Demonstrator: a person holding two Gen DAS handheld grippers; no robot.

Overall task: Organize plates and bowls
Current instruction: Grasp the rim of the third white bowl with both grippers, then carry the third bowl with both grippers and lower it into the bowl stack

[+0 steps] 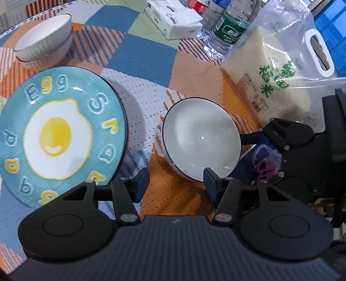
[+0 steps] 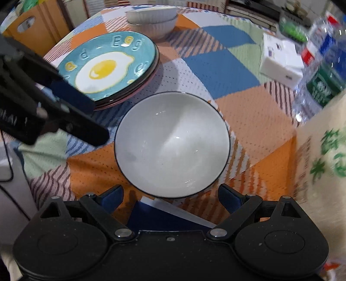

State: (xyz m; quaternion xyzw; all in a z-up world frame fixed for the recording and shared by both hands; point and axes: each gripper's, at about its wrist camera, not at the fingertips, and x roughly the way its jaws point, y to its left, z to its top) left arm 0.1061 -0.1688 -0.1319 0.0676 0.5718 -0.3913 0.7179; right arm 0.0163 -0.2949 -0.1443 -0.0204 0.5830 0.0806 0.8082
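Observation:
A white bowl point(image 2: 173, 144) with a thin dark rim stands upright on the patchwork tablecloth point(image 2: 248, 121), near the table's front edge. My right gripper point(image 2: 172, 198) hangs open just short of its near rim, nothing between the pads. My left gripper point(image 1: 176, 183) is open too, over bare cloth, with its right pad beside the bowl point(image 1: 201, 138). A teal fried-egg plate point(image 1: 58, 134) tops a small stack of plates point(image 2: 108, 67) to the left. Two stacked white ribbed bowls point(image 1: 43, 43) sit behind it.
A clear bag of rice point(image 1: 276, 82) stands close on the bowl's right. Water bottles point(image 1: 227, 28) and a white box point(image 1: 175, 19) lie behind. A blue book point(image 2: 164, 216) sits at the table's near edge. An orange box point(image 2: 32, 32) stands beyond the far left.

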